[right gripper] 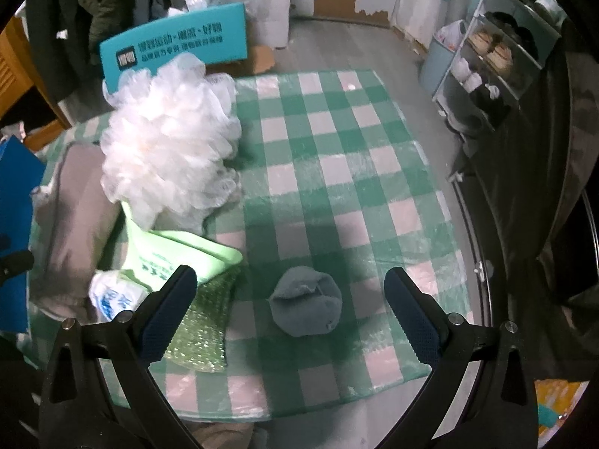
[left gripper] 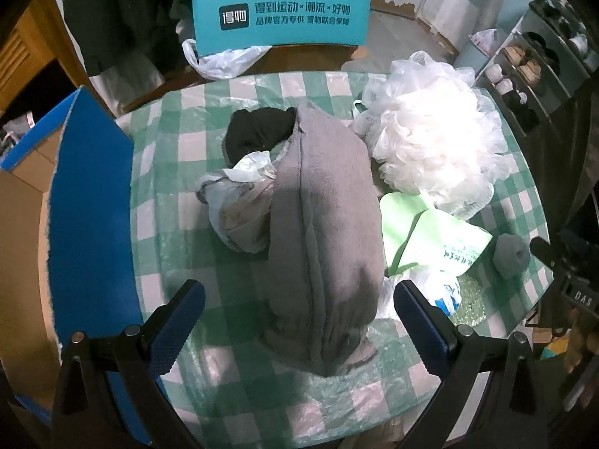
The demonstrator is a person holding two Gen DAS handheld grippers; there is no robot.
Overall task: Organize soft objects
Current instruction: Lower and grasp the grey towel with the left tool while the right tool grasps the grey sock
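A checked cloth [right gripper: 337,157] covers the counter; its right half lies bare. Left gripper [left gripper: 299,321], fingers spread, straddles the grey garment [left gripper: 325,232]; right gripper [right gripper: 290,314], released, flanks the sock ball [right gripper: 306,308].

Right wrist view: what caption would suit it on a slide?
Open right gripper poised around a rolled grey sock on the checked tablecloth.

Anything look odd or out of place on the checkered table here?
Nothing is spilled or damaged. The soft items are simply unsorted: the grey cloth lies draped over a plastic bag, crowded beside the white mesh pouf.
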